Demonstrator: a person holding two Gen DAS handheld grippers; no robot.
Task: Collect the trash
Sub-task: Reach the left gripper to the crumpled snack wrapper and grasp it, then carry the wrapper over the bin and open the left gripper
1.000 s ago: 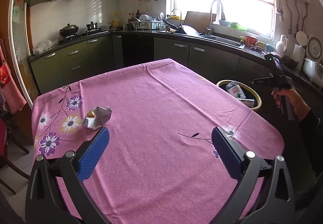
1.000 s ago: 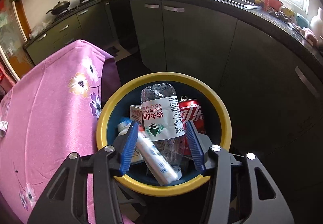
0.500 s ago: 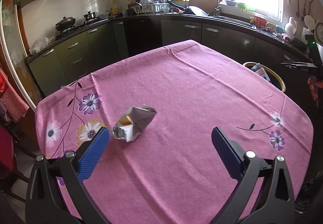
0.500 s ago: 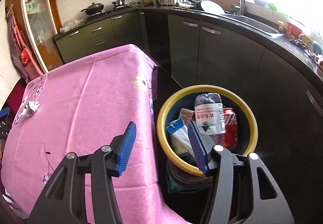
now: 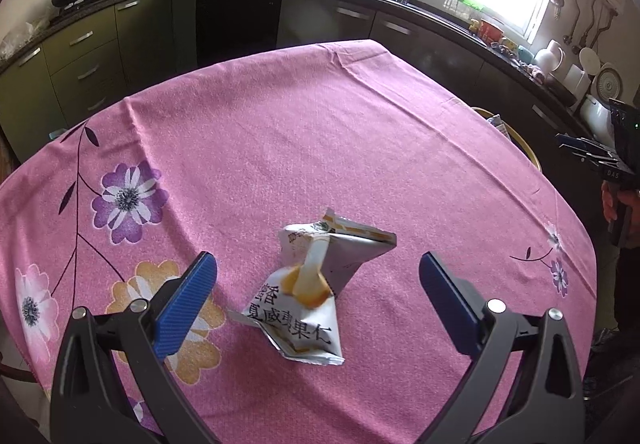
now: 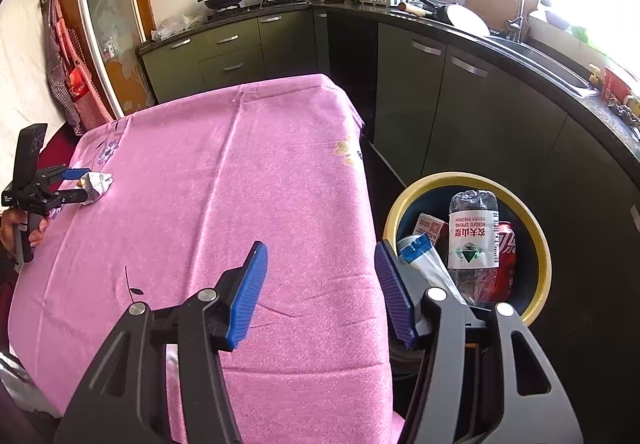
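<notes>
Left wrist view puts the left gripper (image 5: 316,284) nearest, its jaws spread wide on either side of the crumpled snack wrapper (image 5: 316,284), pads not touching it; I judge that straddle sets up a pinch on the last piece lying on the pink floral tablecloth (image 5: 280,131). Farther right, only the bin's yellow rim (image 5: 520,147) peeks past the table edge. Right wrist view shows what that one hides: the right gripper (image 6: 318,294), jaws just widened and empty, over the table's edge, and beyond it the open bin (image 6: 536,232) holding a water bottle (image 6: 474,240), red can (image 6: 506,248) and carton (image 6: 430,228).
</notes>
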